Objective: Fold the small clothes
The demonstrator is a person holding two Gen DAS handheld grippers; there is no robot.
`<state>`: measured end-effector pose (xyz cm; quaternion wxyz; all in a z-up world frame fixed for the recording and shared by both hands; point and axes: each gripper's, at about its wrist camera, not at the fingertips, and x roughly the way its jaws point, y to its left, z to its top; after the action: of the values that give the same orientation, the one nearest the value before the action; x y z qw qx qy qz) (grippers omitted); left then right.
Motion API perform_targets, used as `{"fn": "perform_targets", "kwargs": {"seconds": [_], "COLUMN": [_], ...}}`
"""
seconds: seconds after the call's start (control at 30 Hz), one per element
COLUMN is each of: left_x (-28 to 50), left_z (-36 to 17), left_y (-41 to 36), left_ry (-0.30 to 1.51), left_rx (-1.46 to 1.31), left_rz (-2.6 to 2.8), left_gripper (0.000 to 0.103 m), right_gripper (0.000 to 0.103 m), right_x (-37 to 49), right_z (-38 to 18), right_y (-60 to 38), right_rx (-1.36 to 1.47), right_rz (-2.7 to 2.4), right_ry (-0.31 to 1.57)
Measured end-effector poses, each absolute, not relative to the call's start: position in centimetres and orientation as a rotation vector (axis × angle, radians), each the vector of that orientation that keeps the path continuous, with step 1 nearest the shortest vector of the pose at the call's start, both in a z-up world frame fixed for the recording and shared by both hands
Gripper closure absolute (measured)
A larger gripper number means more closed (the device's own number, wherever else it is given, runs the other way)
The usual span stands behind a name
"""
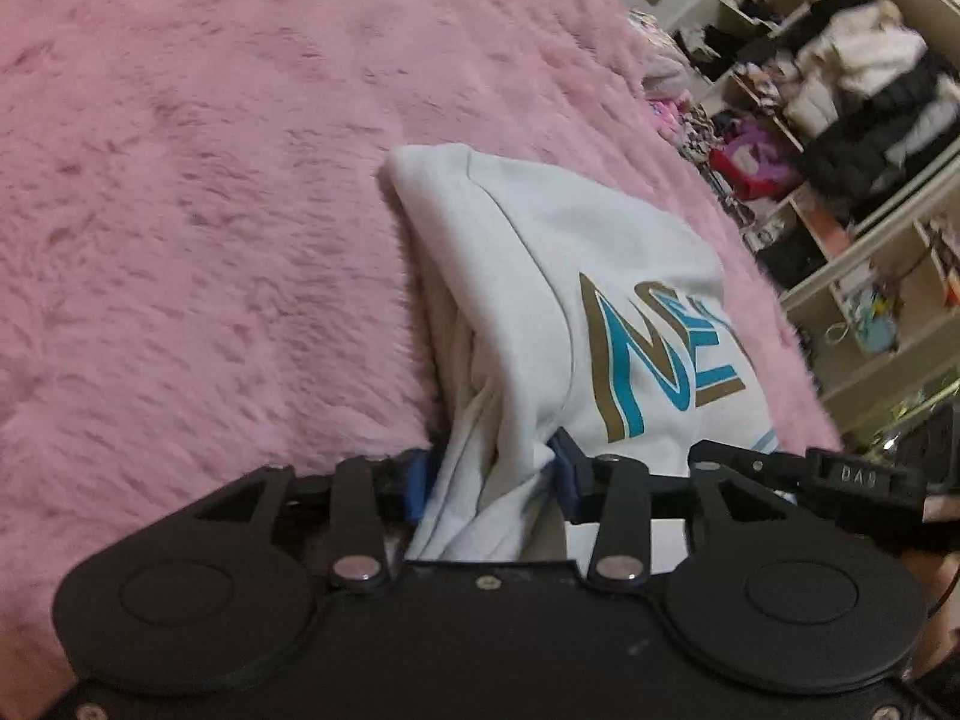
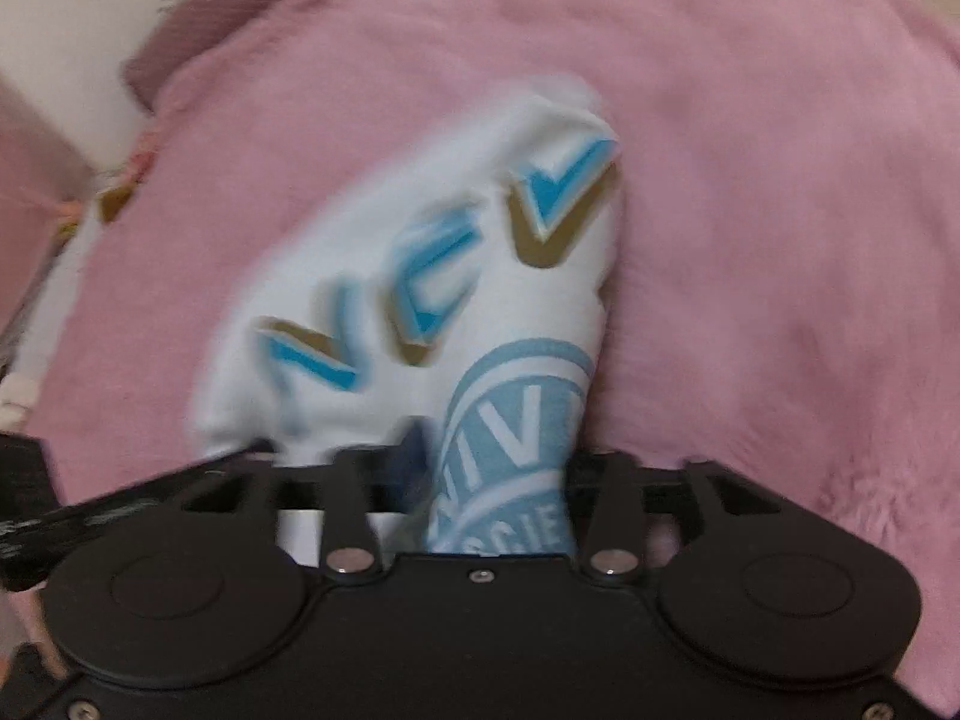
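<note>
Pink fluffy blanket [image 1: 210,210] covers the whole bed. White shirt [image 1: 540,276] with blue-gold lettering lies bunched on it, cloth pinched by left gripper [image 1: 495,477] and right gripper [image 2: 498,468]. Cluttered open shelves [image 1: 840,138] stand beyond the bed edge.

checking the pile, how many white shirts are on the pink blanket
1: a white printed t-shirt lies bunched on the pink fluffy blanket, between the fingers of both grippers. Others may lie out of view.

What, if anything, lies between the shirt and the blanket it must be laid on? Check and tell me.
Nothing visible. The shirt sits between the fingers of the left gripper and right gripper, over bare pink blanket.
</note>
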<state>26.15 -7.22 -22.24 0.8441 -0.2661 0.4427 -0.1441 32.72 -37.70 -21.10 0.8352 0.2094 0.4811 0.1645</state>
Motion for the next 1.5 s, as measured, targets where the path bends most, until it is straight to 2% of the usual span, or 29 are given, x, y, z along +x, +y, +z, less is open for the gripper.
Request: {"fn": "perform_targets", "kwargs": {"seconds": [0.07, 0.23, 0.33, 0.47, 0.57, 0.67, 1.5], "left_x": [26.2, 23.3, 19.7, 13.4, 8.9, 6.1, 5.6], "left_z": [-20.1, -13.0, -9.5, -7.3, -6.7, -6.7, -6.3], "left_y": [-6.9, -8.6, -10.4, -11.7, -12.4, -12.4, -13.0], "left_ry": [0.971, 0.946, 0.877, 0.829, 0.833, 0.836, 0.832], "left_rx": [-0.548, -0.249, -0.063, 0.019, 0.020, 0.007, -0.028], "left_rz": [-0.257, -0.084, 0.016, -0.036, -0.081, -0.096, -0.095], "left_gripper": [0.054, 0.047, 0.046, 0.044, 0.043, 0.043, 0.043], "right_gripper": [0.055, 0.036, 0.034, 0.033, 0.025, 0.025, 0.025], "right_x": [32.7, 28.1, 23.5, 18.5, 14.5, 11.2, 8.8], "right_z": [-20.2, -12.8, -8.9, -5.4, -5.3, -6.1, -5.6], "right_y": [-37.9, -36.8, -35.9, -34.2, -32.6, -31.2, -30.2], "right_rx": [0.444, 0.121, 0.016, -0.003, -0.012, -0.021, -0.052], "right_rz": [0.367, 0.094, 0.052, 0.030, 0.022, 0.038, 0.061], "right_ry": [1.009, 0.875, 0.801, 0.812, 0.822, 0.851, 0.858]}}
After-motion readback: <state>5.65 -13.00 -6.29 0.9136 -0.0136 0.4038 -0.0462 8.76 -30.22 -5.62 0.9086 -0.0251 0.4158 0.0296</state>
